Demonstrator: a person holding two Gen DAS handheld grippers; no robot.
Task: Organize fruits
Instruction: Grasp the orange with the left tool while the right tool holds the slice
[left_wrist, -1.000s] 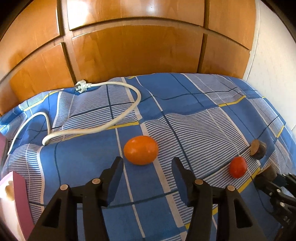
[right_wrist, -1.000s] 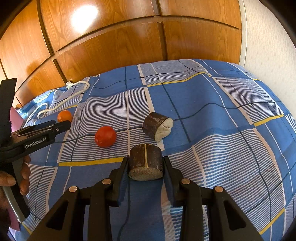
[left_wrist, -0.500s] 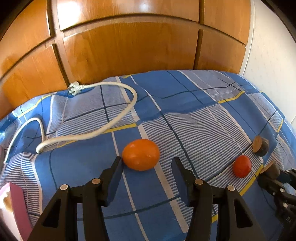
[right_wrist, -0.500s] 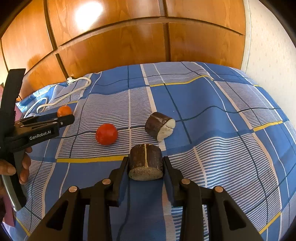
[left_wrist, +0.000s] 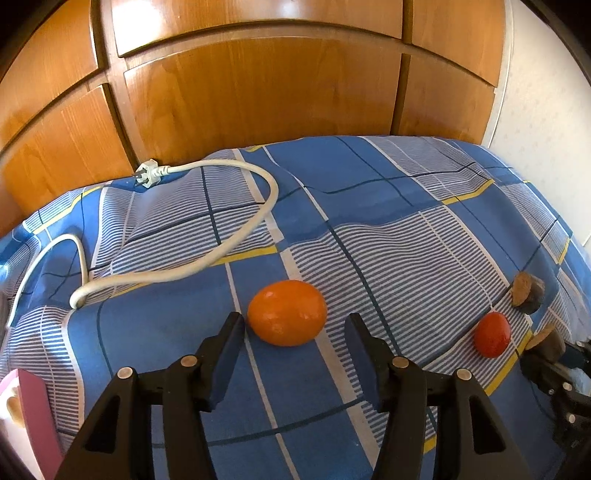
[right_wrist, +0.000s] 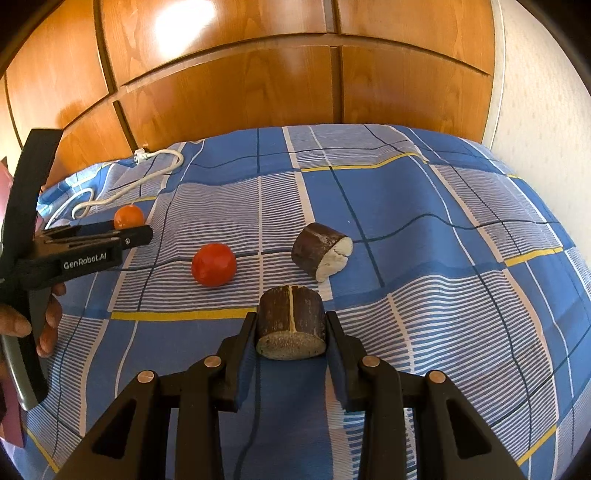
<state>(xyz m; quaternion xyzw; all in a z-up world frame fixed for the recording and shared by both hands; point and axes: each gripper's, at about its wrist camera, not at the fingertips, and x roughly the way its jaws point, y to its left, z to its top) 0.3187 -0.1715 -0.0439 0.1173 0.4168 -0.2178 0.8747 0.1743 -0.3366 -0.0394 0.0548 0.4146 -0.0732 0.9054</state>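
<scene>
Orange (left_wrist: 287, 312) nearer left jaws now

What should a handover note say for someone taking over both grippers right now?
Left gripper: open, fingertips either side of the orange, not closed on it.
Right gripper: shut on a brown cut fruit piece.
On the blue bedsheet: a red tomato and a second brown piece with white flesh, lying apart.
Done: one piece gripped. Left: grasp the orange, then group all four. No container is clearly identifiable.
</scene>
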